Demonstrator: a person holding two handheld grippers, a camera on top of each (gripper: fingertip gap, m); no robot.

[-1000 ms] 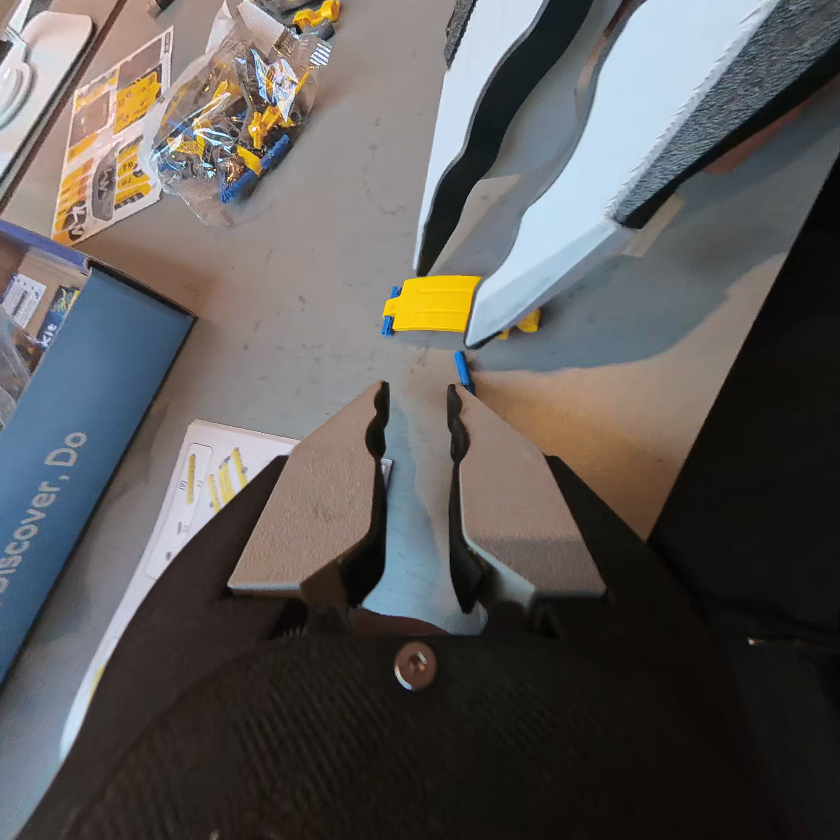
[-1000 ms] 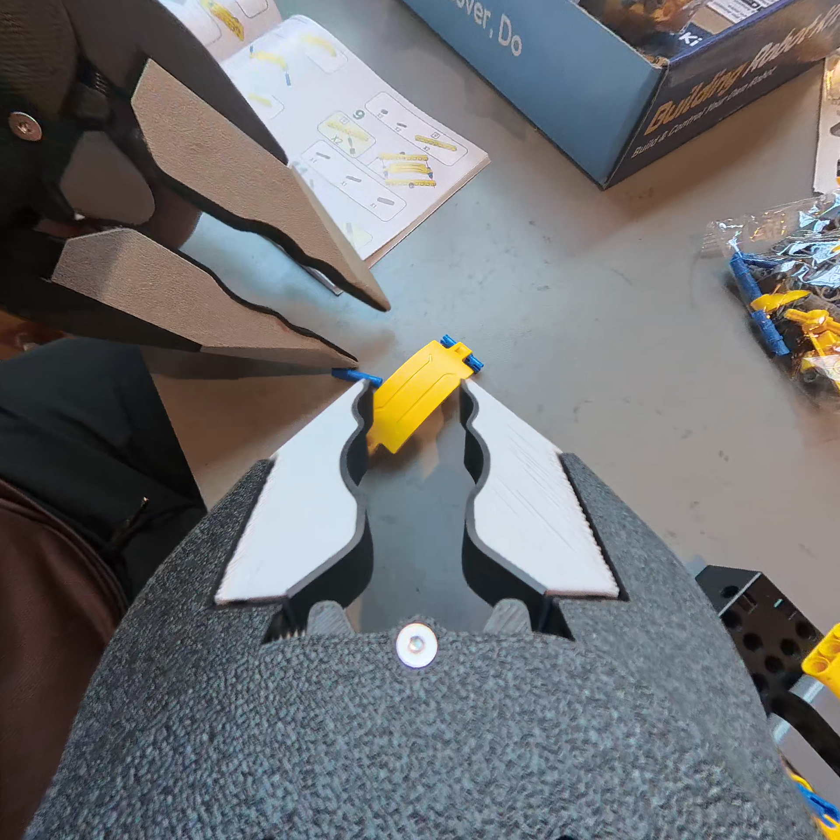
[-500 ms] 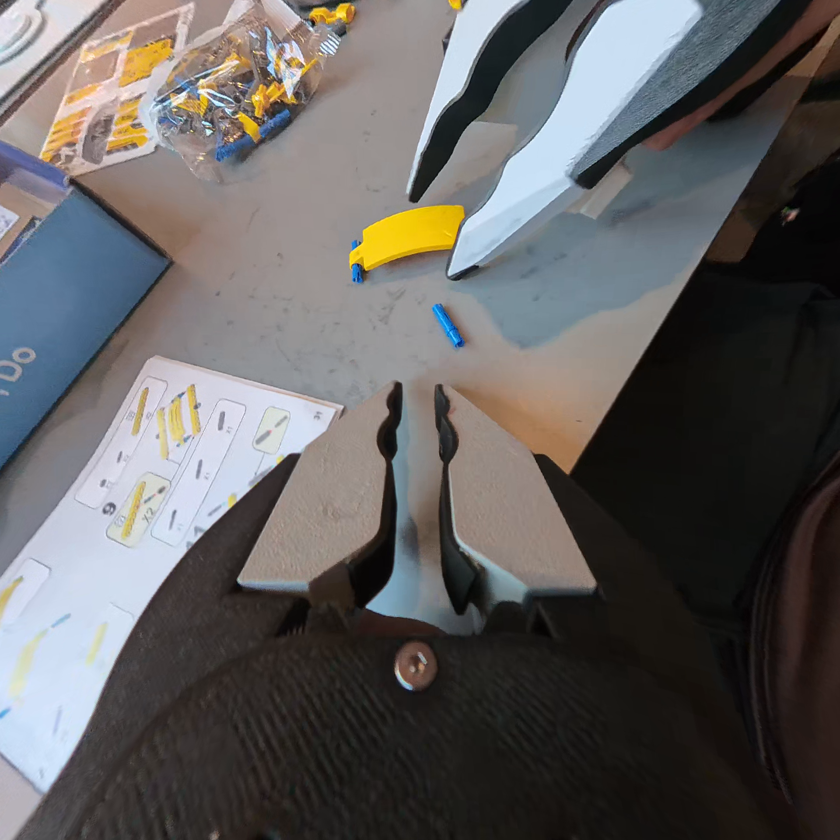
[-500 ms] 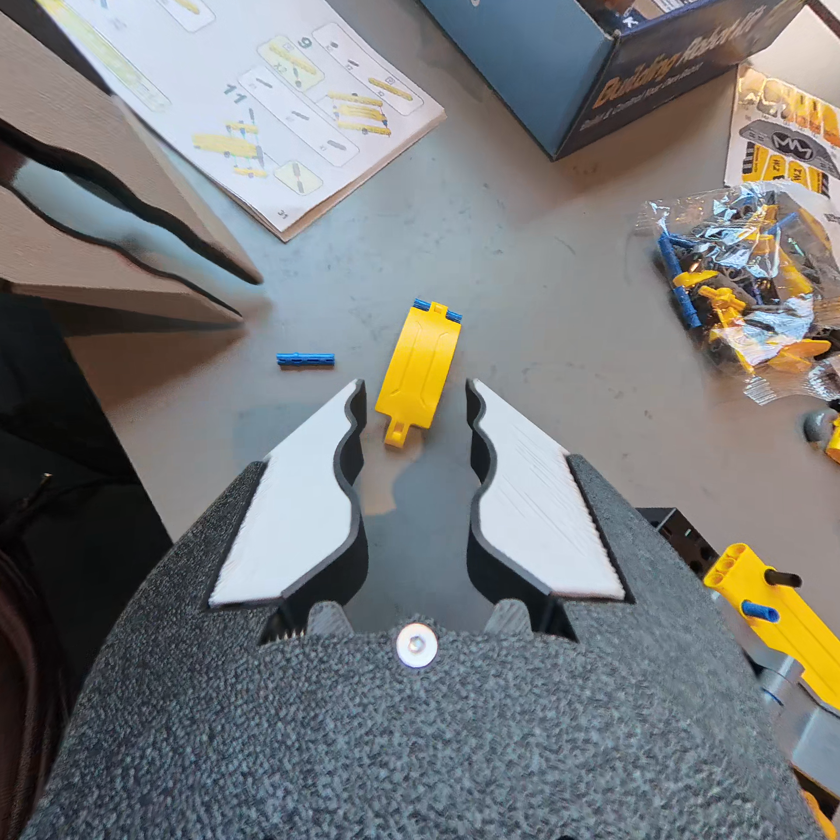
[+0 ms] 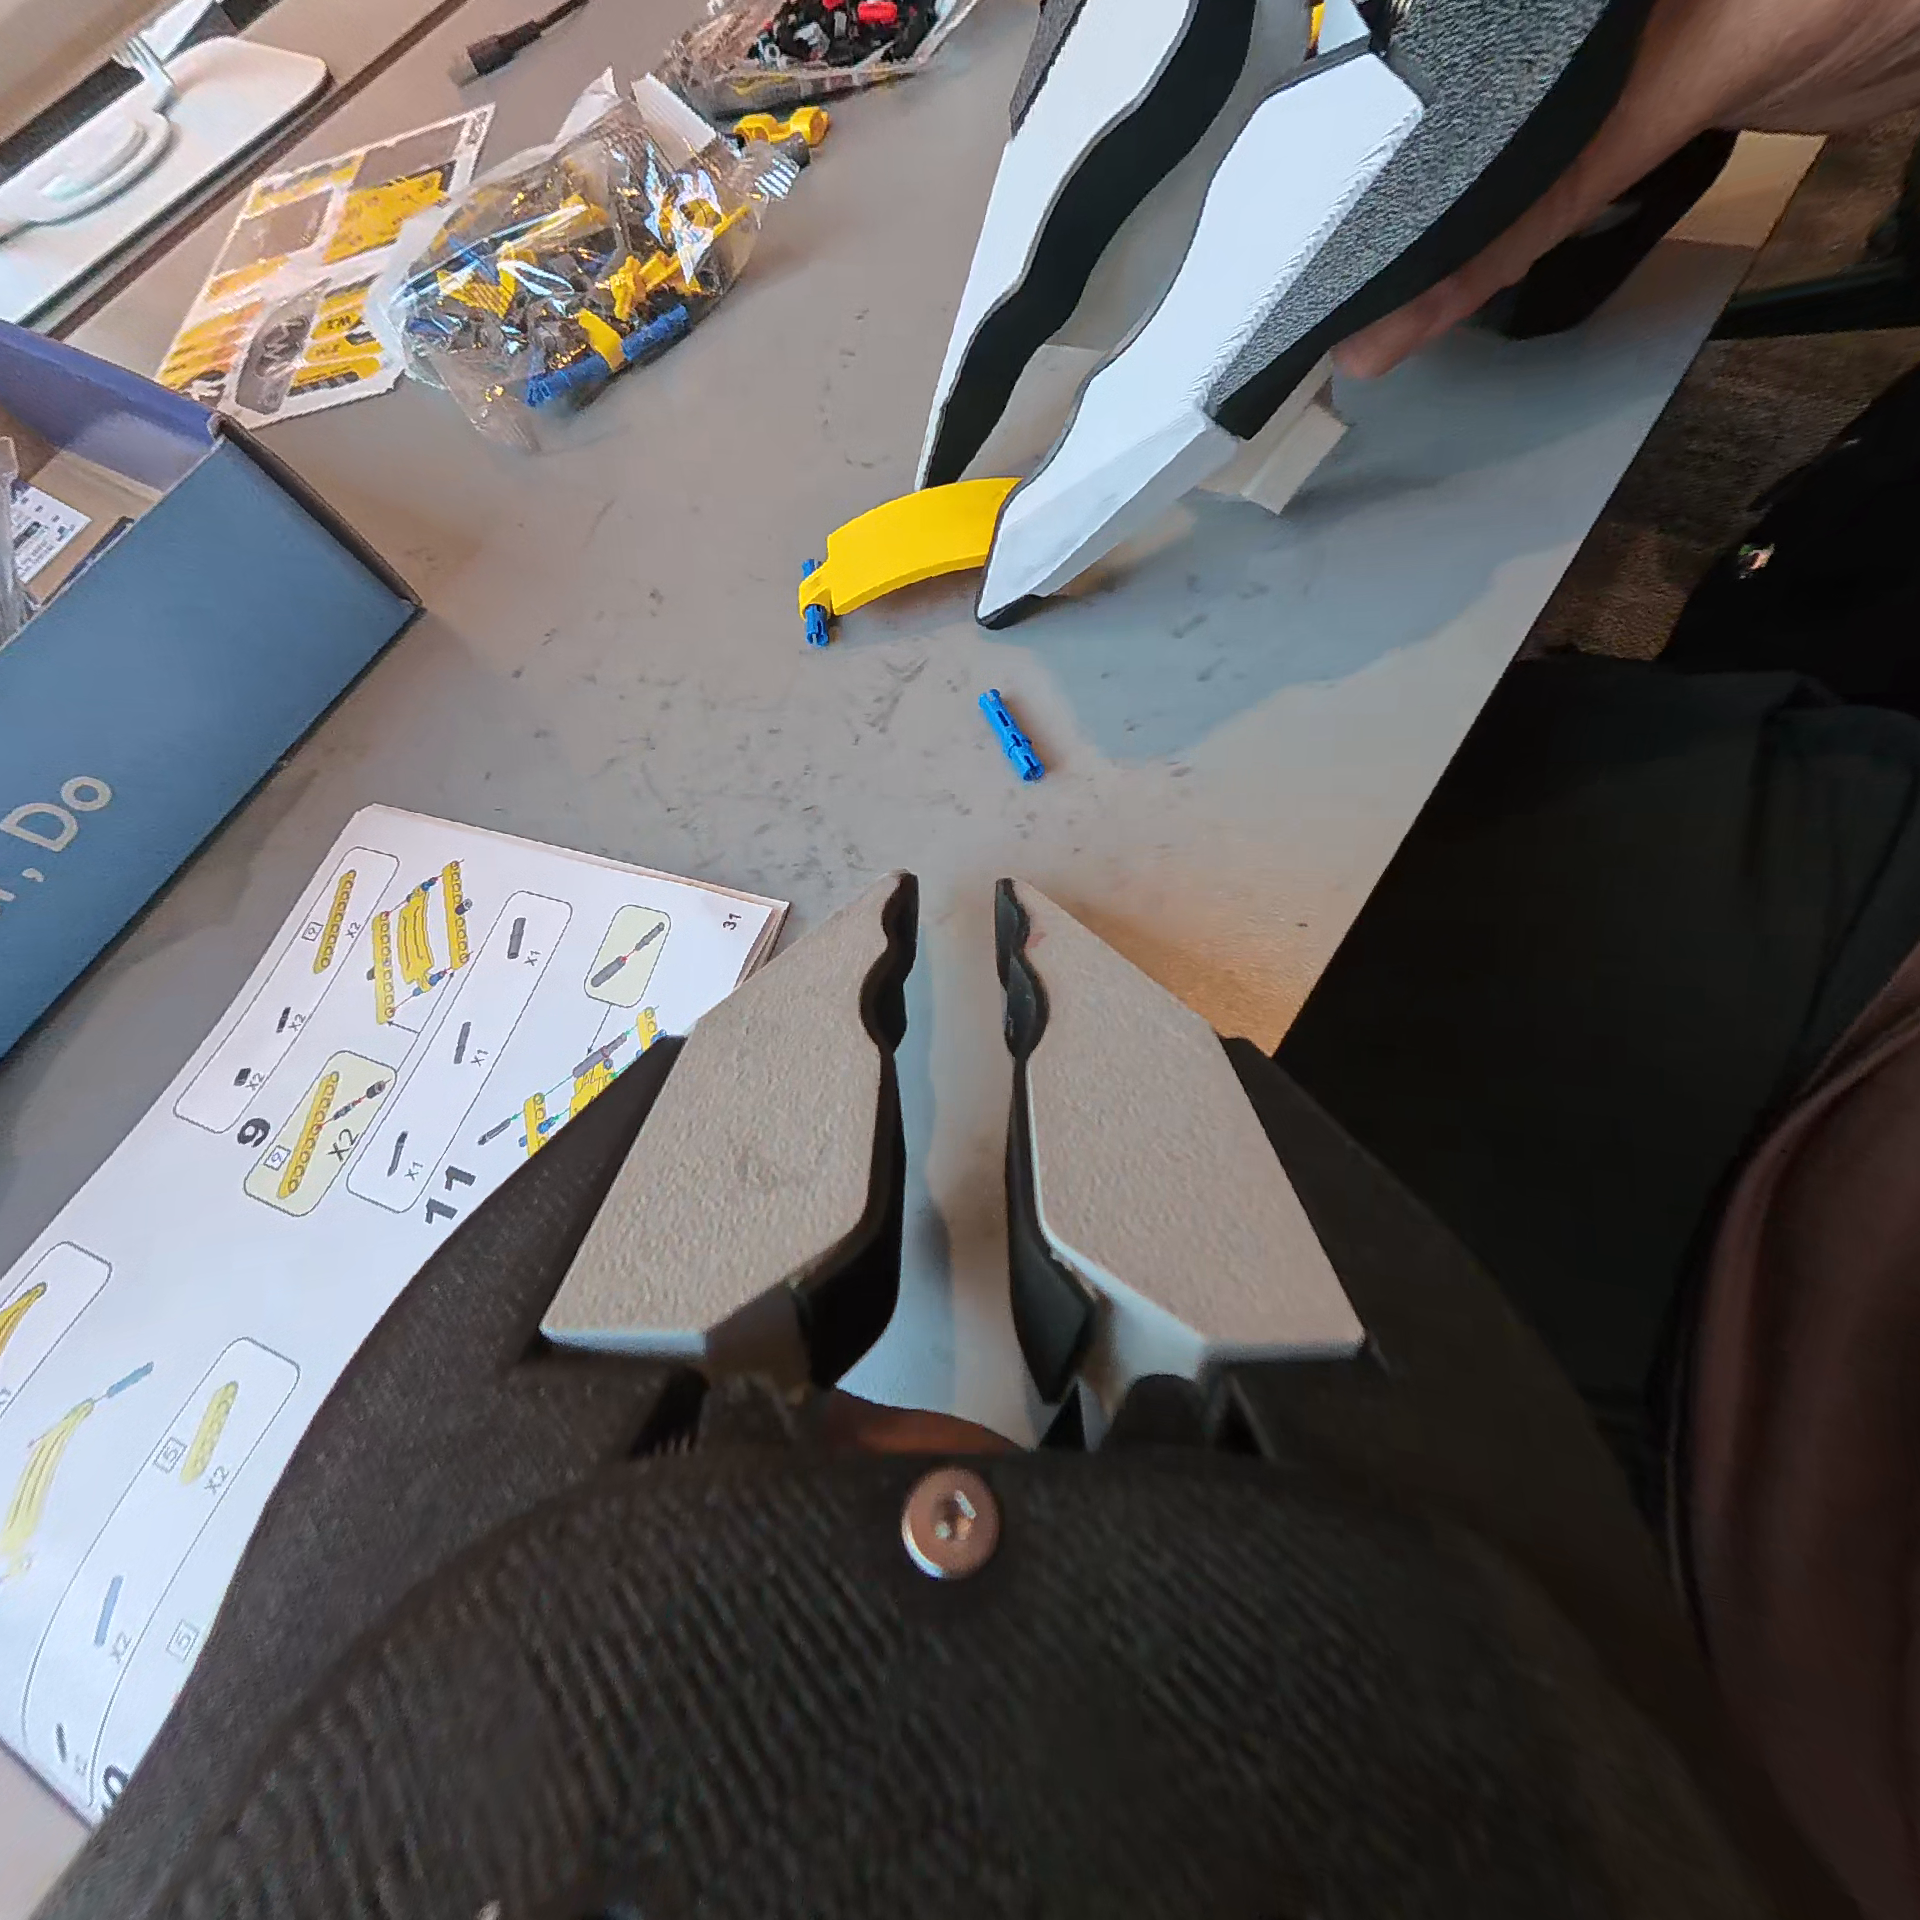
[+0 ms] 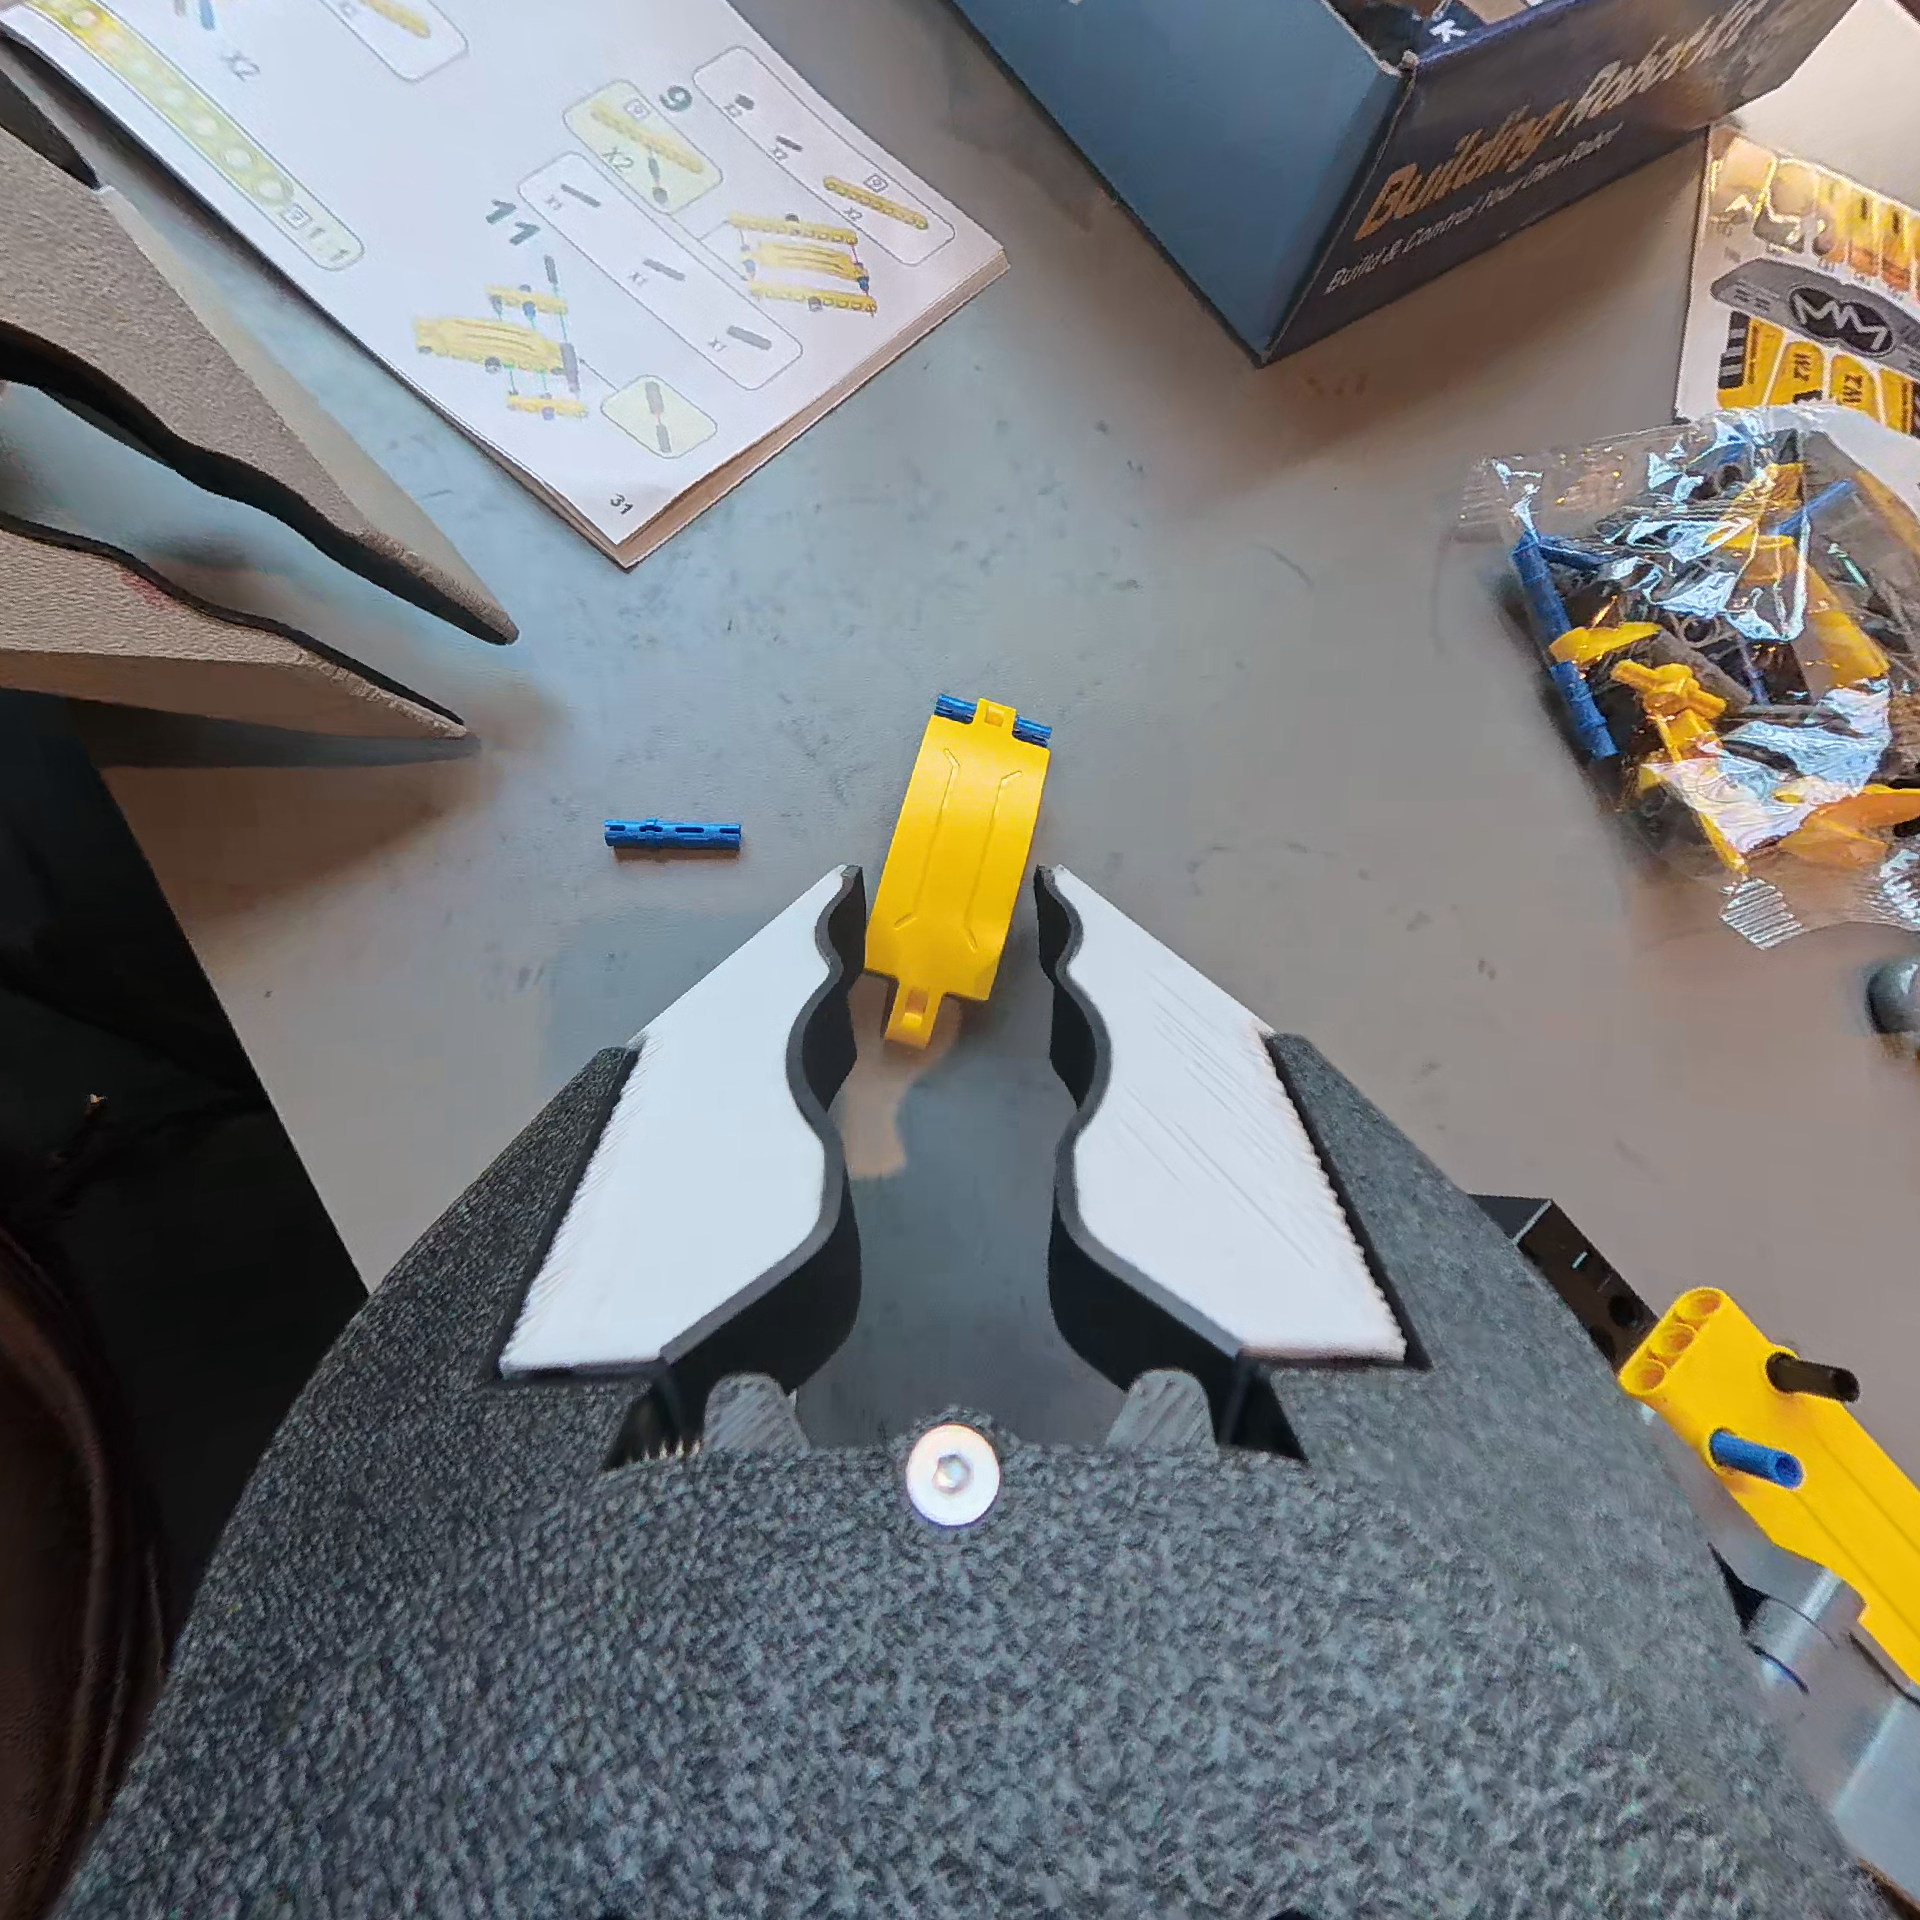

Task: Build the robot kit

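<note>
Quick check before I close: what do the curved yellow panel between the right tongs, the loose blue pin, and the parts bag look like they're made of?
Curved yellow panel: looks like rigid moulded plastic, smooth satin finish, with crisp moulded grooves.
Loose blue pin: likely hard plastic too, with moulded ridges and slots.
Parts bag: thin clear plastic film, glossy, crinkled with bright glare.

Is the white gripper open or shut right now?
Open: the right gripper straddles the yellow curved panel, with gaps visible on both sides.
</note>
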